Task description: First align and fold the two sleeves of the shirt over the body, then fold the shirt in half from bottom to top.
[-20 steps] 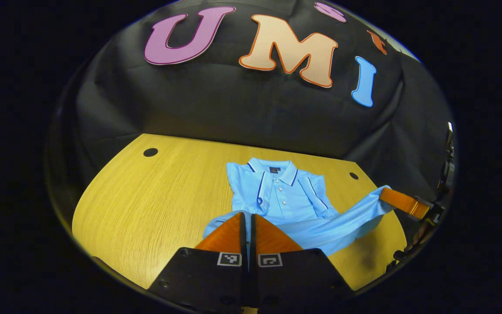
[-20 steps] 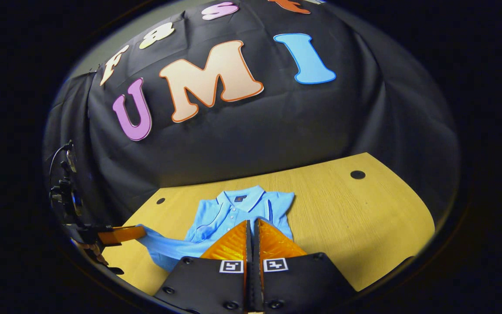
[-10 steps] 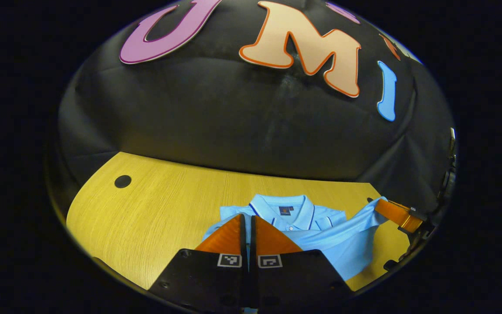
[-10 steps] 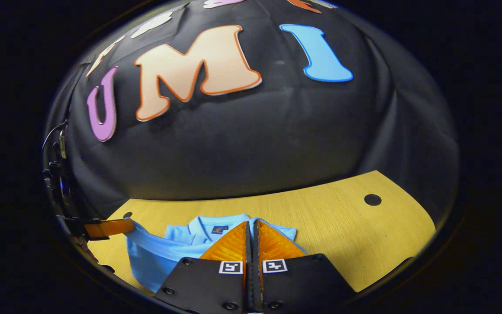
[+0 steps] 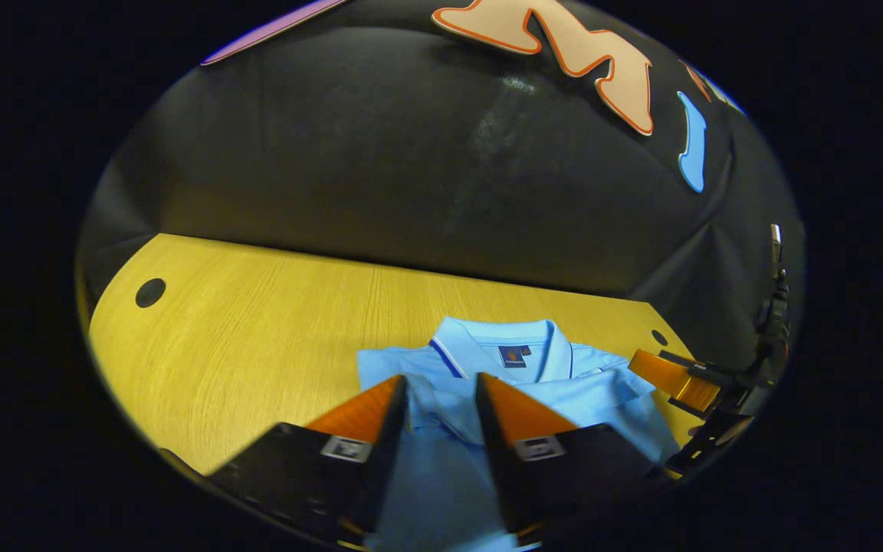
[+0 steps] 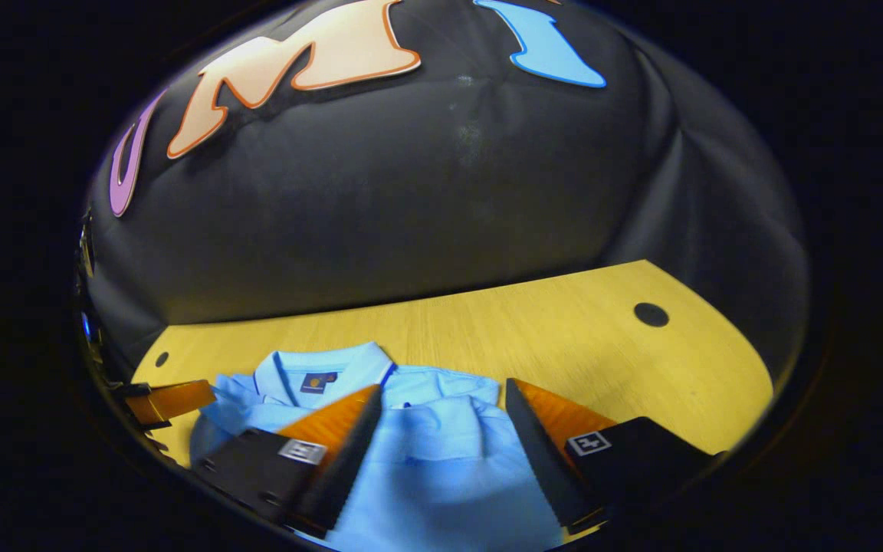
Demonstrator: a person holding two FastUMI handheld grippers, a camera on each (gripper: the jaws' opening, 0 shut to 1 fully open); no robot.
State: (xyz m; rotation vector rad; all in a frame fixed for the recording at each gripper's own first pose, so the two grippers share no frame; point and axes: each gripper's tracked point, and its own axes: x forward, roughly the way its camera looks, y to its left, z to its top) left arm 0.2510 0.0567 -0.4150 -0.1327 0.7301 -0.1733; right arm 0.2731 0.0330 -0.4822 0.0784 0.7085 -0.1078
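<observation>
The light blue polo shirt (image 5: 599, 392) lies on the yellow wooden table (image 5: 257, 330), its lower half laid up over the chest, the collar (image 5: 500, 346) showing at the far end. My left gripper (image 5: 441, 388) is open just over the shirt's left side, and cloth lies between its fingers untouched. My right gripper (image 6: 441, 397) is open wider above the folded cloth (image 6: 441, 460), holding nothing. In the left gripper view, the right gripper (image 5: 675, 377) is at the shirt's right edge. In the right gripper view, the left gripper (image 6: 173, 399) is at the shirt's left edge.
The table (image 6: 564, 345) runs to the black cloth wall behind. Round dark holes sit in the tabletop at the far left (image 5: 150, 293) and the far right (image 6: 651, 314). Bare wood lies on both sides of the shirt.
Both grippers carried the shirt's bottom hem up and forward over the body, lowered it near the collar, then opened and let the cloth go.
</observation>
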